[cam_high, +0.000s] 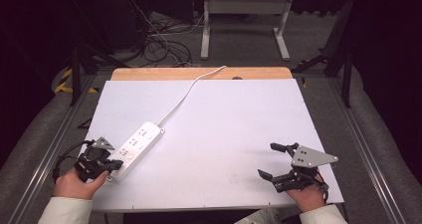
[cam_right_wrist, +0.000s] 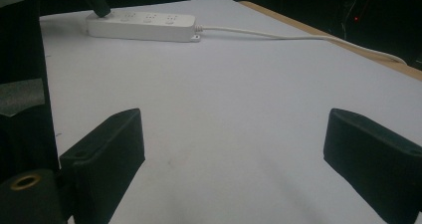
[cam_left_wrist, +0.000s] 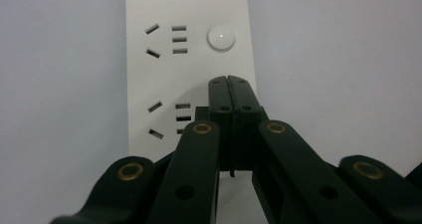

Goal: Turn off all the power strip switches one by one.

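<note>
power strip (cam_high: 135,143): smooth white plastic, slight sheen, round button (cam_left_wrist: 221,37) glossier. Its cord (cam_high: 189,92) looks like white rubbery plastic. Table (cam_high: 224,134) top is a matt white sheet (paper-like, faint marks), over a bare wood edge (cam_high: 199,73). Left gripper (cam_left_wrist: 230,84) is matt black plastic with brass-looking rivets. Right gripper (cam_high: 279,160) plate is dull grey metal.

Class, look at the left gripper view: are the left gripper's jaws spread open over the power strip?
No, the left gripper has its jaws pressed together, tips over the white power strip near its round button.
</note>
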### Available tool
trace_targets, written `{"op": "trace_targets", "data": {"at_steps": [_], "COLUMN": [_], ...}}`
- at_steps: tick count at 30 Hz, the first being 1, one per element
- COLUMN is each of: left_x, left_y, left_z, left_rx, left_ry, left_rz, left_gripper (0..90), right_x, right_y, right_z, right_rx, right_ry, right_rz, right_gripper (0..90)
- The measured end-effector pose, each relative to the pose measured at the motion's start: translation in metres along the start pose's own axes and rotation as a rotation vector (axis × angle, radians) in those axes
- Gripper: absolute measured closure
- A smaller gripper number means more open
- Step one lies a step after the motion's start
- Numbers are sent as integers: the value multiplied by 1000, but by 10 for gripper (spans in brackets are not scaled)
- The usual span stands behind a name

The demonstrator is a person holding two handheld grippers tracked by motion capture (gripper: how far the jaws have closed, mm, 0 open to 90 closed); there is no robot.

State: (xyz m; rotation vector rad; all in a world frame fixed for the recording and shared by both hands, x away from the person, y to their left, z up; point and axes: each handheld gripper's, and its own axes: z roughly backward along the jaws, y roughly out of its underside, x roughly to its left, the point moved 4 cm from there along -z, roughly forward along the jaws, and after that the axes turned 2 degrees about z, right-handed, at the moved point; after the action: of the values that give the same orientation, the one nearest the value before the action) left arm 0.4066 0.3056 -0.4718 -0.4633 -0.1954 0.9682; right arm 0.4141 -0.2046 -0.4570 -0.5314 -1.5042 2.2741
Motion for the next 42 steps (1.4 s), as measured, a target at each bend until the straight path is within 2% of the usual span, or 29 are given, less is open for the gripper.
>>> {"op": "trace_targets", "data": {"at_steps": [13,21,27,31,40,42], "left_x": [-2,-1,-3,-2,-5,-7], "left_y": [2,3,3,5,5,4], "left_z": [-3,-3,-3,-3,-5,-6], "left_rx": [-23,-31,-34,-49,-51,-58], "left_ry": [-27,-12,-38,-25,-49,-32], "left_rz": [11,36,24,38,43,38], "left_gripper": [900,900,900,900,900,900], "right_x": [1,2,2,2,2,3], "right_y": [-1,0,-1,-1,-1,-1], "right_z": [1,0,0,0,0,0], "right_rx": [1,0,-1,0,1,0], "right_ry": [-2,-3,-4,-3,-3,-4], "right_rz": [2,3,7,6,7,7], "right_gripper": [96,96,96,96,96,95]}}
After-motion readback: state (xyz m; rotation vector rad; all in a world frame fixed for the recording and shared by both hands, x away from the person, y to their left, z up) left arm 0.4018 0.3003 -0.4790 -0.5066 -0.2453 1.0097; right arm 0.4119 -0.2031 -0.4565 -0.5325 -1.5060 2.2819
